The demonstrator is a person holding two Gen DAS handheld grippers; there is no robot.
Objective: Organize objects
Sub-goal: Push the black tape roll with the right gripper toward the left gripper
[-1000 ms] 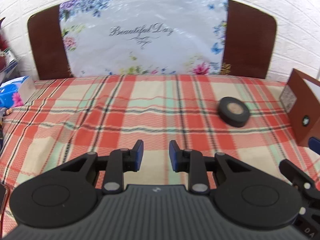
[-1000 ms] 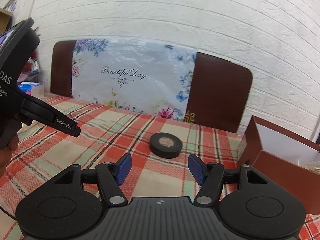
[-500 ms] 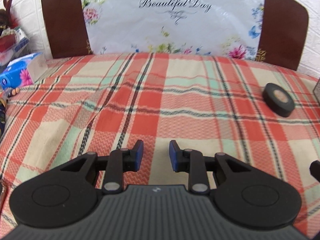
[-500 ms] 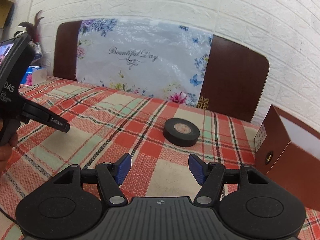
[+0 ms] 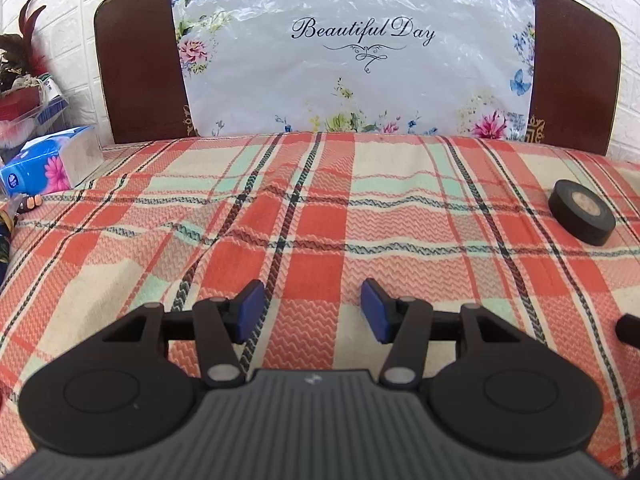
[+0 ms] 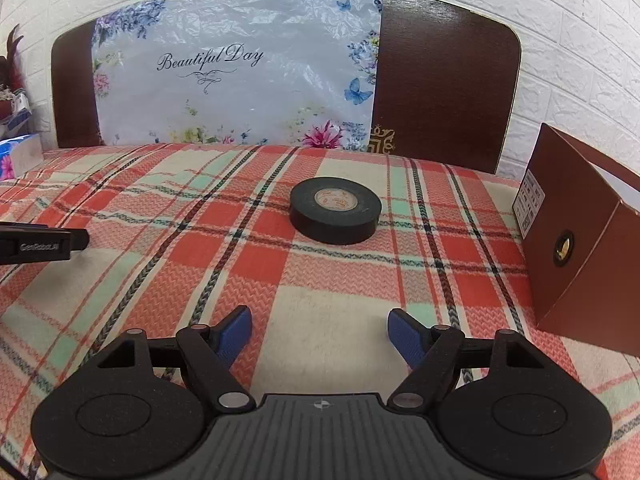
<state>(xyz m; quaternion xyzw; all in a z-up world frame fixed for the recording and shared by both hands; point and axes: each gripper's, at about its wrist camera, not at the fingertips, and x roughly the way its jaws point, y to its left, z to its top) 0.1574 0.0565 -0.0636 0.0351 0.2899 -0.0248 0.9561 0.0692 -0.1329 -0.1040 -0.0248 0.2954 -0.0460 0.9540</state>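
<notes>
A black roll of tape (image 6: 335, 210) lies flat on the plaid tablecloth (image 6: 192, 264), a short way ahead of my right gripper (image 6: 320, 336). That gripper's jaws are opening and nothing is between them. In the left wrist view the same tape roll (image 5: 582, 212) sits far to the right. My left gripper (image 5: 312, 311) hovers low over bare cloth, its jaws opening with nothing between them. Its black body (image 6: 38, 246) shows at the left edge of the right wrist view.
A brown cardboard box (image 6: 580, 248) stands open at the right of the table. A chair back draped with a floral plastic sheet (image 5: 356, 56) stands behind the table. A blue tissue pack (image 5: 48, 166) and clutter sit at the far left.
Both grippers' jaws have spread wider. Both have come lower and closer to the cloth, and the tape roll now looks nearer and more centred in the right wrist view.
</notes>
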